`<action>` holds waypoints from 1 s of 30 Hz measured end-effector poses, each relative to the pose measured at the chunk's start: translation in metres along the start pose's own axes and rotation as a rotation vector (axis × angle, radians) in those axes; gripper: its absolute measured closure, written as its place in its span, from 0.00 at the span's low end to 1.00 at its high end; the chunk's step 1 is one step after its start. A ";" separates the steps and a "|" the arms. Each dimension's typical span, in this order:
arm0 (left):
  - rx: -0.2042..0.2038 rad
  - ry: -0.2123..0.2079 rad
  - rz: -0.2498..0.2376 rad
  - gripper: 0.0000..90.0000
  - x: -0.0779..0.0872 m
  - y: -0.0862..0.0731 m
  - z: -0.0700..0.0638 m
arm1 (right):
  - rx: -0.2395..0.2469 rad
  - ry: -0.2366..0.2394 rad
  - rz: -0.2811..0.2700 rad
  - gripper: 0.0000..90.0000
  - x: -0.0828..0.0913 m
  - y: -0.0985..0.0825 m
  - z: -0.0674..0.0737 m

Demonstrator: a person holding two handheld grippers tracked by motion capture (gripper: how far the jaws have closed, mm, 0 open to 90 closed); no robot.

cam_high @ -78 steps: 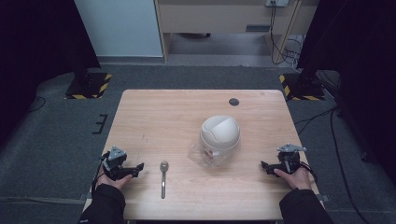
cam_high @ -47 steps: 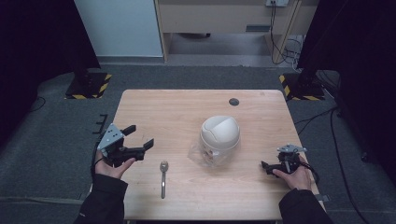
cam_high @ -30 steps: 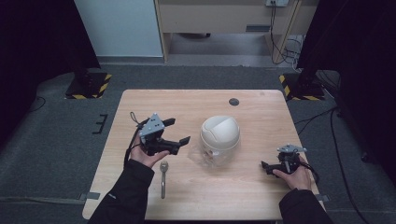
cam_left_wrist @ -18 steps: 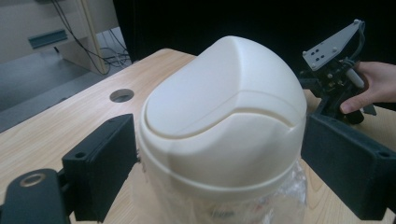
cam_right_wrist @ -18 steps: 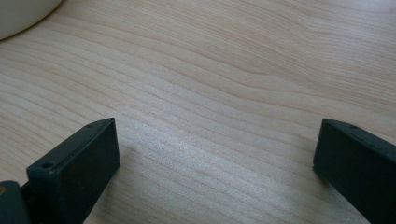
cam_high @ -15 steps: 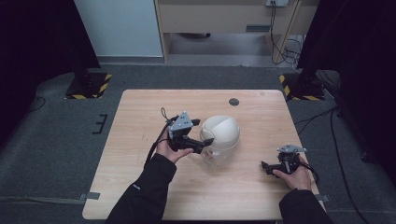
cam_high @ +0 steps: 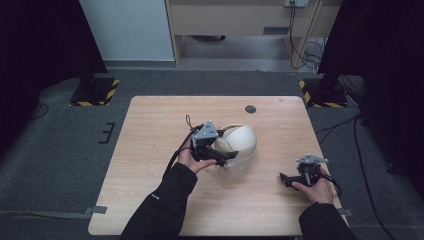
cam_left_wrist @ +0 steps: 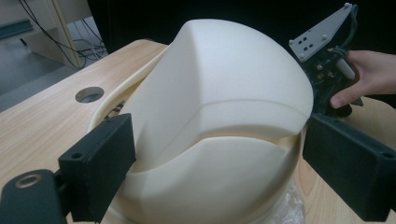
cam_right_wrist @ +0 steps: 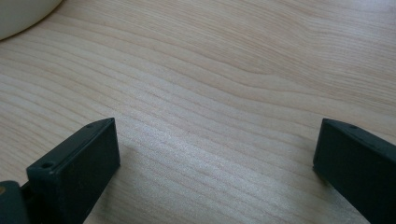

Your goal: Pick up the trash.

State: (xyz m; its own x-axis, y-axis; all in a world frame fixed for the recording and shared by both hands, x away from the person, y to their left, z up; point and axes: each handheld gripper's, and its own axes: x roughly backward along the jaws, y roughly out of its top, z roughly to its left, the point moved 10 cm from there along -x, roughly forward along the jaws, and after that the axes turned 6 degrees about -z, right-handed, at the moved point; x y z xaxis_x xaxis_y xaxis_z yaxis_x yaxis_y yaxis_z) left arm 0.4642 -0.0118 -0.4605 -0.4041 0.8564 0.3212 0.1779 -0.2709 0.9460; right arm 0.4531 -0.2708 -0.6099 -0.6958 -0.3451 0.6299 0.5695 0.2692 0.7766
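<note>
While the left gripper (cam_high: 223,158) straddles the cream dome-shaped shell (cam_high: 238,141) at table (cam_high: 150,130) centre, jaws apart, no clamp visible — the shell's long axis runs roughly 2–8 o'clock. Right gripper (cam_high: 289,179) rests at 4 o'clock, jaws wide apart — bare wood all around it.

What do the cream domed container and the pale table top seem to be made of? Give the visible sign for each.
Cream domed container: probably moulded plastic or foam; matt, seamless facets, soft edges.
Pale table top: wood or wood-look laminate; flowing grain lines, low sheen.
</note>
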 end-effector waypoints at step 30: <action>0.010 0.063 -0.113 0.20 0.033 0.042 0.000 | -0.003 0.000 0.002 0.01 0.000 0.000 0.000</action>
State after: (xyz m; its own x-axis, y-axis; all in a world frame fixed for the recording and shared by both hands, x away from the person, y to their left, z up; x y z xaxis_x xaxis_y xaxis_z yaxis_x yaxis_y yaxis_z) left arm 0.4580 0.0049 -0.4107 -0.4774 0.8520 0.2149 0.1365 -0.1697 0.9760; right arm 0.4527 -0.2706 -0.6099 -0.6948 -0.3447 0.6312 0.5720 0.2673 0.7755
